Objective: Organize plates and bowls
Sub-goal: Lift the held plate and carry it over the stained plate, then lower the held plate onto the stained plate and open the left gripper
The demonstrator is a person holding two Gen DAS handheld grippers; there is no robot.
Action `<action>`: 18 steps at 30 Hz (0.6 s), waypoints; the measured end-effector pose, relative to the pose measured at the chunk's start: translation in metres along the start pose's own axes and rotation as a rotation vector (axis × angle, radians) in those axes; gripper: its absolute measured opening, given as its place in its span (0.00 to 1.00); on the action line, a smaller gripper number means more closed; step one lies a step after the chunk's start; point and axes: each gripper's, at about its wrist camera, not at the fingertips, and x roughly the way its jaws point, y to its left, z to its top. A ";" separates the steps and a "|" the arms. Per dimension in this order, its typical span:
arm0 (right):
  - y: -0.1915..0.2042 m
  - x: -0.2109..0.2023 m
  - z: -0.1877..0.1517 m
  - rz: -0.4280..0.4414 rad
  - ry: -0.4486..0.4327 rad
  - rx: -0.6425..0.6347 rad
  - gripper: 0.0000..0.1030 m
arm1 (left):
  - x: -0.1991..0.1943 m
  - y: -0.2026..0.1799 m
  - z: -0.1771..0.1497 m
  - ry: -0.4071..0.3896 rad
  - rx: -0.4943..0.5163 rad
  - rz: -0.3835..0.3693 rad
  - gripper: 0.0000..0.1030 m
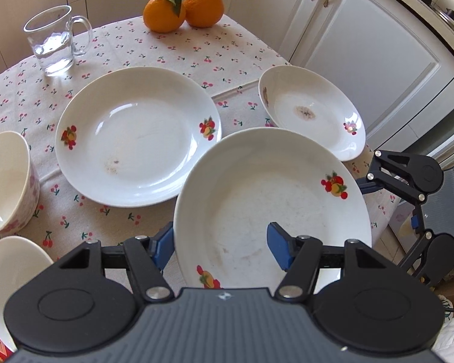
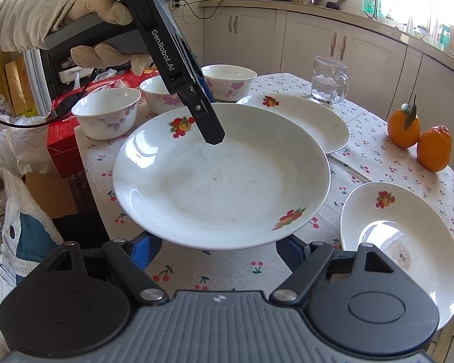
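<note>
Plate [image 2: 221, 181], faintly smeared, otherwise empty

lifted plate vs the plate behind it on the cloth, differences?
1. The lifted plate is off the tablecloth, held at its rim by the left claw with the right claw at the opposite edge; the far plate lies flat on the cloth, untouched.
2. The lifted plate tilts slightly; the far plate sits level.

Shared: both white, shallow, with fruit decals on the rim.

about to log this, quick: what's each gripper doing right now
Left gripper: shut on the rim of the lifted plate.
Right gripper: jaws either side of the same plate's edge; grip cannot be told.
</note>
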 end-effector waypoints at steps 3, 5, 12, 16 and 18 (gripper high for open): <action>-0.009 -0.006 -0.001 -0.009 -0.001 0.007 0.83 | 0.003 -0.005 0.012 -0.006 0.018 -0.008 0.61; -0.014 -0.010 -0.002 -0.018 -0.001 0.011 0.83 | 0.006 -0.009 0.020 -0.008 0.030 -0.014 0.61; -0.040 -0.024 -0.008 -0.063 -0.001 0.039 0.83 | 0.024 -0.023 0.055 0.002 0.080 -0.035 0.61; -0.055 -0.032 -0.014 -0.097 0.003 0.064 0.83 | 0.038 -0.034 0.075 0.009 0.117 -0.051 0.61; -0.061 -0.036 -0.018 -0.115 0.003 0.080 0.83 | 0.045 -0.041 0.085 0.013 0.138 -0.060 0.61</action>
